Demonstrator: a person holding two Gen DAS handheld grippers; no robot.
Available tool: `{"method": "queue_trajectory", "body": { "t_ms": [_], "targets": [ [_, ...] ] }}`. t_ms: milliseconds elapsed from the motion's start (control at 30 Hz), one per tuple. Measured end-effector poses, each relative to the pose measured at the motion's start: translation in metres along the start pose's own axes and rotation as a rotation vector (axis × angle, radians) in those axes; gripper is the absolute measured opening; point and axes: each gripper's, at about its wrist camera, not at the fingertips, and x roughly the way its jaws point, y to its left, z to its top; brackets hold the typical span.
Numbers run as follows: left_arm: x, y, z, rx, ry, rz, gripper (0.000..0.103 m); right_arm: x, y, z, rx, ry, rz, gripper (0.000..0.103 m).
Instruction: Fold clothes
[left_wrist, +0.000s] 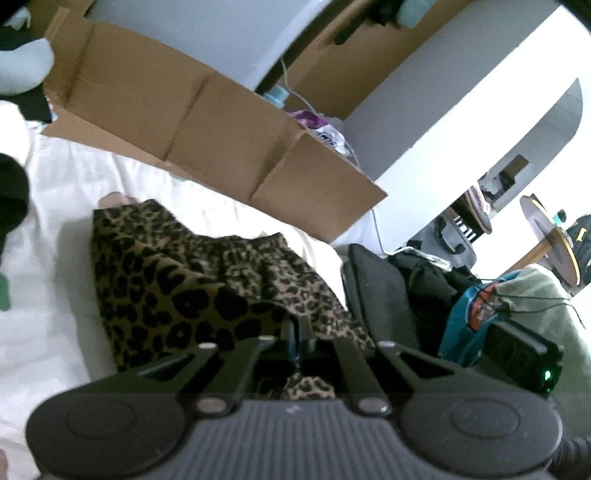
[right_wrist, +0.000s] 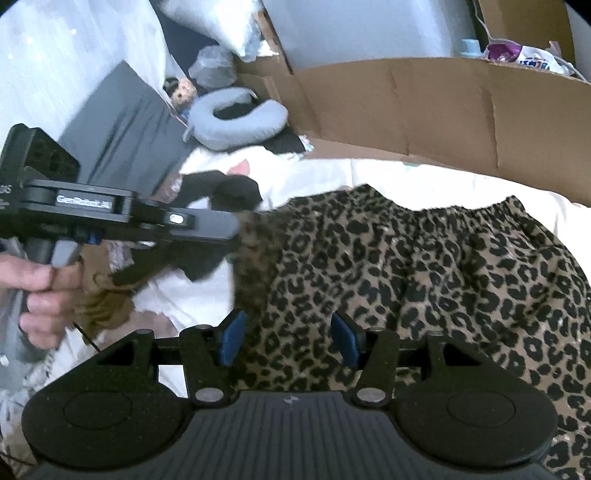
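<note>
A leopard-print garment (right_wrist: 424, 266) with an elastic waistband (right_wrist: 480, 211) lies on the white bed sheet (right_wrist: 317, 173). In the left wrist view my left gripper (left_wrist: 297, 334) is shut on a fold of the leopard fabric (left_wrist: 177, 280), lifting it. The right wrist view shows the same left gripper (right_wrist: 231, 229) from the side, pinching the garment's left edge, with a person's hand (right_wrist: 37, 291) on its handle. My right gripper (right_wrist: 289, 339) is open; its blue pads (right_wrist: 233, 338) stand wide apart, with leopard cloth lying loosely between them.
A large open cardboard box (right_wrist: 443, 110) stands behind the garment at the bed's far edge. Dark clothes (right_wrist: 229, 192), a grey neck pillow (right_wrist: 236, 122) and a doll (right_wrist: 181, 92) lie at the back left. Black bags (left_wrist: 384, 295) and a teal bag (left_wrist: 461, 321) sit beside the bed.
</note>
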Motion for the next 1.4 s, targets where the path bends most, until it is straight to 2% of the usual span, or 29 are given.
{"method": "queue_trajectory", "body": {
  "t_ms": [133, 333, 400, 467, 533, 733, 767, 800, 867, 933, 1067, 1400],
  "targets": [
    [0.012, -0.015, 0.003, 0.016, 0.018, -0.017, 0.001, 0.002, 0.001, 0.005, 0.017, -0.032, 0.019, 0.058],
    [0.031, -0.038, 0.005, 0.054, 0.058, -0.044, 0.001, 0.006, -0.004, 0.011, 0.046, -0.067, 0.018, 0.04],
    [0.036, -0.045, 0.006, 0.065, 0.069, -0.049, 0.001, 0.005, -0.006, 0.013, 0.048, -0.079, 0.002, 0.027],
    [0.041, -0.049, 0.006, 0.069, 0.081, -0.051, 0.001, 0.005, -0.011, 0.014, 0.062, -0.085, -0.007, 0.022],
    [0.046, -0.053, 0.005, 0.07, 0.09, -0.048, 0.001, 0.004, -0.017, 0.013, 0.073, -0.087, -0.031, 0.003],
    [0.05, -0.071, 0.008, 0.091, 0.098, -0.027, 0.006, -0.005, -0.031, 0.011, 0.1, -0.091, -0.084, 0.001],
    [0.05, -0.074, 0.008, 0.091, 0.089, -0.023, 0.015, -0.006, -0.034, 0.01, 0.104, -0.091, -0.092, 0.001],
    [0.05, -0.075, 0.008, 0.088, 0.082, -0.018, 0.031, -0.008, -0.036, 0.009, 0.108, -0.091, -0.099, 0.001],
    [0.052, -0.075, 0.006, 0.078, 0.082, 0.0, 0.049, -0.011, -0.041, 0.008, 0.116, -0.091, -0.113, 0.0],
    [0.055, -0.073, 0.004, 0.072, 0.079, 0.023, 0.05, -0.015, -0.046, 0.007, 0.124, -0.092, -0.128, 0.0],
    [0.064, -0.06, -0.001, 0.04, 0.096, 0.067, 0.066, -0.021, -0.055, 0.003, 0.131, -0.083, -0.168, 0.0],
    [0.079, -0.023, -0.028, -0.033, 0.196, 0.162, 0.066, -0.038, -0.08, -0.008, 0.167, -0.063, -0.266, 0.001]
  ]
}}
